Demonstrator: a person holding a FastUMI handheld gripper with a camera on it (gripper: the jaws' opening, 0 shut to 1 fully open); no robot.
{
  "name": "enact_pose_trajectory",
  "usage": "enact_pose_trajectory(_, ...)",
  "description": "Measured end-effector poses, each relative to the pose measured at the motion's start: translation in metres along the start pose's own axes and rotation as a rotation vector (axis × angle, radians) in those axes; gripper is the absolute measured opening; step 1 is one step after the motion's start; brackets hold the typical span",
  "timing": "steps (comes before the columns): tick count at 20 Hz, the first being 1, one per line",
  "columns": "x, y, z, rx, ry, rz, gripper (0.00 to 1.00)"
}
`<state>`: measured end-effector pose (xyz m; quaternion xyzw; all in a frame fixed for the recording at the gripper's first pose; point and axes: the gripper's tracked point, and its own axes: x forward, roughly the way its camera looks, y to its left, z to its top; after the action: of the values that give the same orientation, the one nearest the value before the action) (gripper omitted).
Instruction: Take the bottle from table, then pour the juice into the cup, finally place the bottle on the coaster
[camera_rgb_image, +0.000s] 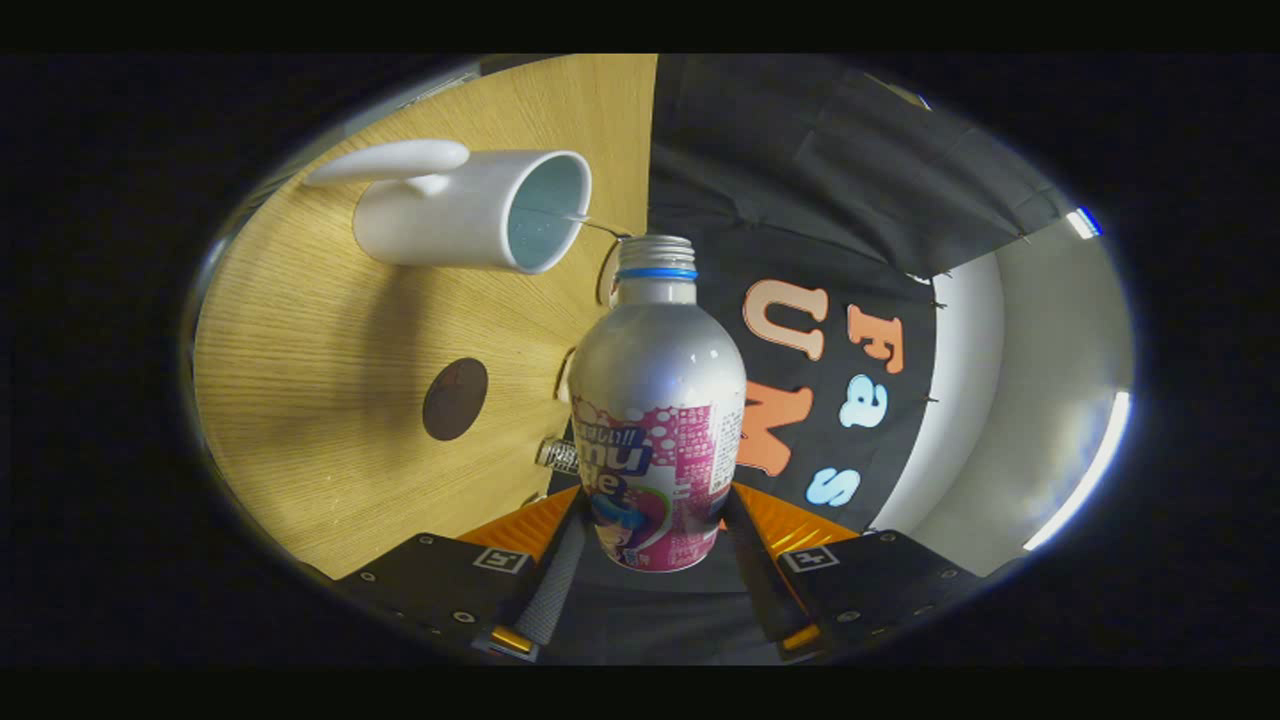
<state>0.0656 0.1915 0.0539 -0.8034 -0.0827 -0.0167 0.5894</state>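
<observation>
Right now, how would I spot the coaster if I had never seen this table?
Start at the wooden table. The white cup stands on it; nearer the gripper, beside the held bottle, lies the coaster. It is the only flat, dark, round disc there.

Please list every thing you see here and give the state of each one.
bottle: uncapped, tipped, mouth at the cup's rim, held between the jaws.
cup: standing on the table, open, contents unclear.
coaster: flat on the table, bare.
gripper: shut on the bottle.
table: carries cup and coaster.
</observation>
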Motion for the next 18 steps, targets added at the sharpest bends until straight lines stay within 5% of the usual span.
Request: enact_pose_trajectory(18, 0.0002, -0.0021, 0.0017, -0.059, -0.013, 0.023, 0.76)
